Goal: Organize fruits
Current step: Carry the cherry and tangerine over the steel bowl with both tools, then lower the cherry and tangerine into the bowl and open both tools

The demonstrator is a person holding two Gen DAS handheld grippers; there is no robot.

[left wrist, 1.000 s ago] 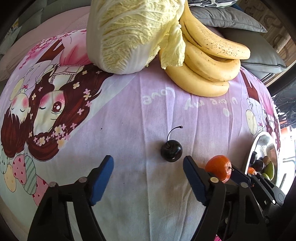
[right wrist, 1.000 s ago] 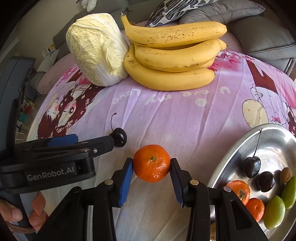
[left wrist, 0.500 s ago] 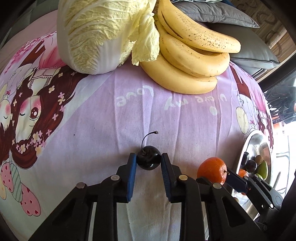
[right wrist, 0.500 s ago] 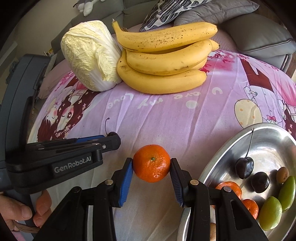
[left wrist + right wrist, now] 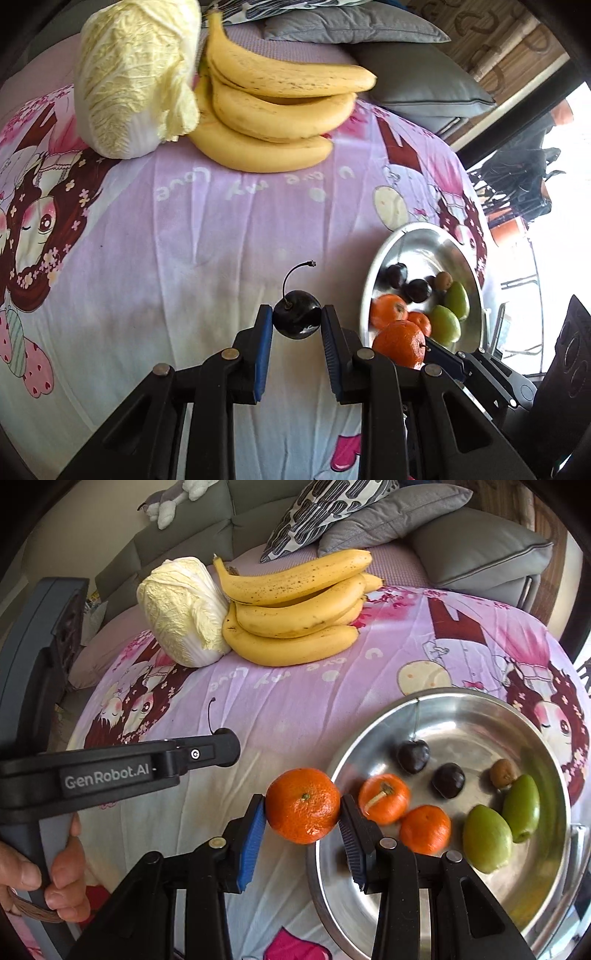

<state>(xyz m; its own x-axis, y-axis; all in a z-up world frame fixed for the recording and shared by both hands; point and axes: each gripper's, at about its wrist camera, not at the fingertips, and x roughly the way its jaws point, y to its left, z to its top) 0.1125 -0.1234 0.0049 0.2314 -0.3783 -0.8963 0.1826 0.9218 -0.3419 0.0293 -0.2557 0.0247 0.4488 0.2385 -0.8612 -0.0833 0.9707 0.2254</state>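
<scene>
My left gripper (image 5: 296,324) is shut on a dark cherry (image 5: 296,319) with a curved stem and holds it above the pink cloth. My right gripper (image 5: 303,814) is shut on an orange tangerine (image 5: 303,805), at the left rim of the steel bowl (image 5: 461,701). The tangerine also shows in the left wrist view (image 5: 399,343), beside the bowl (image 5: 413,236). The bowl holds two tangerines (image 5: 384,798), two cherries (image 5: 413,755), two green fruits (image 5: 487,838) and a small brown fruit (image 5: 503,773). The left gripper shows at the left in the right wrist view (image 5: 221,751).
A bunch of bananas (image 5: 295,616) and a napa cabbage (image 5: 184,609) lie at the far side of the cartoon-print cloth (image 5: 295,701). Grey cushions (image 5: 476,550) and a sofa stand behind. The person's hand (image 5: 44,878) grips the left handle.
My left gripper closed on the cherry and lifted it, moving right toward the bowl. My right gripper carried the tangerine right, up to the bowl's rim.
</scene>
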